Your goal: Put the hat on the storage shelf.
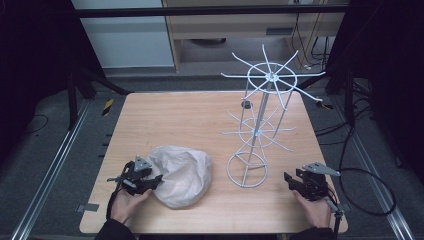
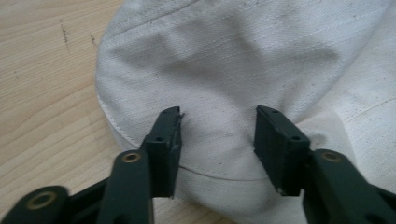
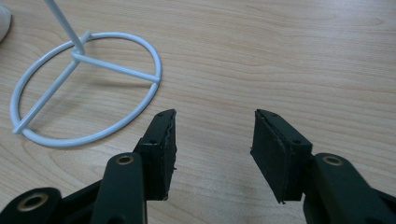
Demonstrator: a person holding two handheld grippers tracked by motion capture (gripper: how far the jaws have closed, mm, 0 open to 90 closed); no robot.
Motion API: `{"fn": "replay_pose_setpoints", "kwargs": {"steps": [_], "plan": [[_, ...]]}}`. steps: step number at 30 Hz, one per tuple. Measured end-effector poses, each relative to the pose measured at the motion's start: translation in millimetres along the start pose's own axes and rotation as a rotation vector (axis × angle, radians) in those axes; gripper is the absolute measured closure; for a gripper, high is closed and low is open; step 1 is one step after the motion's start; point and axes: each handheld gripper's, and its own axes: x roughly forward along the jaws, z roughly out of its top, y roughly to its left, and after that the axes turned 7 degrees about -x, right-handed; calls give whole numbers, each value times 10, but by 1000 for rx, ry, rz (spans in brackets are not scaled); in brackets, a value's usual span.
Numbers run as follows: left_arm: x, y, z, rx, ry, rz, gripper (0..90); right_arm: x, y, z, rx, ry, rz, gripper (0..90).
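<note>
**Left gripper set over the hat, jaws spread**

A pale cloth hat [image 1: 181, 175] is seen crumpled on the near left part of the table [image 1: 190, 120], crown bulging up and stitched seams running across it. It lies just left of the rack's base ring but apart from it. In the left gripper view the cloth rises between and beyond the two black jaws — a fold or seam line passes under them, yet the pads are not pressed into the fabric, so nothing is pinched.

The left gripper [image 1: 150, 181] is held low at the hat's near left edge, tips toward the cloth. The jaws are spread with the hat's edge between them; this placing is judged to serve a grasp of the rim or a fold, which is not yet made.

The white wire rack [image 1: 260, 120] stands right of the hat, with a ring base, a slim mast and two tiers of radiating spokes with hooked tips. It is probably meant to take the hat, being the only stand within reach.

The right gripper [image 1: 295, 181] is kept near the table's right edge, well apart from the hat and near the rack's base ring [image 3: 86, 88]. Its jaws stand apart over bare wood — nothing is held. It is judged to be parked out of the way, or ready to steady the rack.

The hat's brim and opening are hidden by its own folds, and its far side is cut off in the left gripper view. A small dark thing behind the rack cannot be made out.
</note>
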Motion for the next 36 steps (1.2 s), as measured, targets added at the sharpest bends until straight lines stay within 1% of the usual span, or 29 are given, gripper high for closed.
{"fn": "replay_pose_setpoints", "kwargs": {"steps": [1,2,3,4,5,6,7,8,12,15,18,20,21,22,24,25,26,27,28,29,31,32,33,34,35,36], "plan": [[1,-18,10,0,7,10,544,-1,0,0,0,-1,-1,498],[-11,-41,30,-14,7,12,628,-1,-1,1,0,-1,-1,499],[-11,-41,30,-14,7,12,686,-1,-1,1,0,-1,-1,499],[-16,-47,35,-19,6,8,686,-1,-1,1,-1,-1,-1,499],[-20,-51,38,-20,3,1,801,-1,-1,1,-2,-1,0,500],[-21,-55,38,-23,0,-7,801,-1,-1,1,-2,-1,0,500],[-22,-57,39,-22,-1,-17,878,1,-4,2,-1,-1,-1,501],[-24,-61,39,-20,-2,-15,887,1,-5,2,-1,0,-1,501],[-69,-78,23,2,-21,-3,898,0,-8,2,-6,-3,-2,503],[-145,-55,-7,-9,-39,-7,900,-3,-13,4,-7,-7,-1,503],[-233,-40,-69,-23,-48,-24,900,-11,-13,3,5,-5,1,503],[-307,-73,-100,-25,-60,-32,900,-14,-16,2,6,-5,-1,504],[-367,-128,-131,-14,-68,-47,900,-16,-20,0,2,-8,-4,505],[-367,-128,-131,-14,-68,-47,900,-16,-20,-1,2,-8,-5,504],[-410,-200,-176,-6,-72,-52,900,-19,-18,0,7,-6,-1,505],[-443,-266,-224,2,-69,-57,900,-17,-20,-2,2,-9,-3,505],[-443,-266,-224,2,-69,-57,900,-17,-20,-2,2,-9,-3,505],[-458,-292,-246,8,-64,-60,900,-18,-18,-2,4,-9,-2,505],[-469,-314,-268,4,-64,-65,900,-18,-18,-2,4,-9,-2,505],[-477,-322,-281,14,-64,-70,900,-20,-14,0,8,-7,0,505],[-495,-320,-292,20,-72,-77,892,-14,-17,-2,-1,-8,-3,504],[-532,-283,-271,13,-98,-90,833,-14,-16,-3,-1,-8,-3,502],[-564,-259,-248,12,-120,-90,771,-14,-16,-3,1,-9,-3,501],[-564,-259,-248,12,-120,-90,717,-14,-16,-3,1,-9,-3,501],[-601,-231,-217,13,-141,-89,669,-12,-21,-6,0,-9,-3,500],[-638,-203,-185,8,-170,-92,669,-12,-21,-6,0,-9,-3,500]]}}
